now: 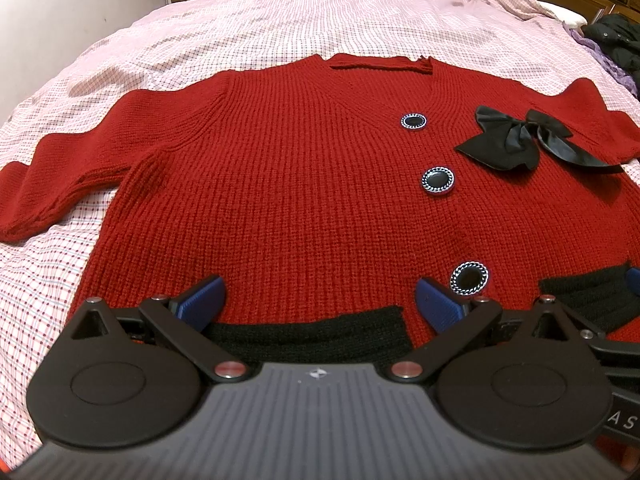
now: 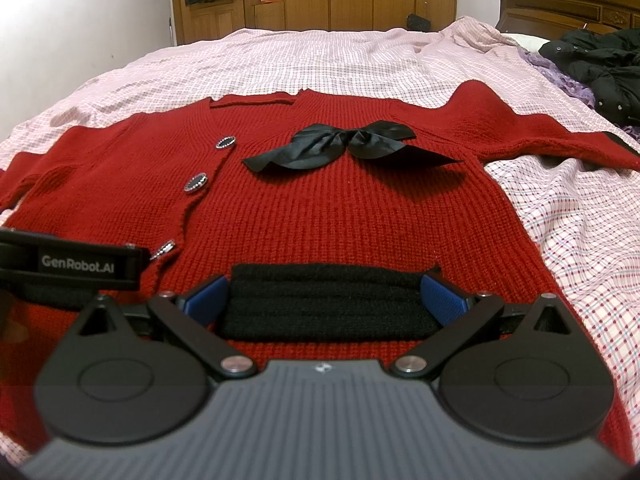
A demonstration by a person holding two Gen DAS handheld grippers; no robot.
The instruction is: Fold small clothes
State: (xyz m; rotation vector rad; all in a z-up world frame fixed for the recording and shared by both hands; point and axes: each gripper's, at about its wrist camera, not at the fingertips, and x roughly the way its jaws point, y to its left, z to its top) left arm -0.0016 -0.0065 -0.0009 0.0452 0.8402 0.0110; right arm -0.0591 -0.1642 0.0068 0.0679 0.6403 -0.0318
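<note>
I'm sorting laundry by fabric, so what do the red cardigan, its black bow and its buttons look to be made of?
The red cardigan looks like a chunky rib knit, probably wool or acrylic: raised yarn rows, matte surface. The black bow seems to be satin ribbon, glossy with sharp creases. The buttons show shiny black centres in silvery chain-like rims; whether metal or plastic is unclear.
</note>
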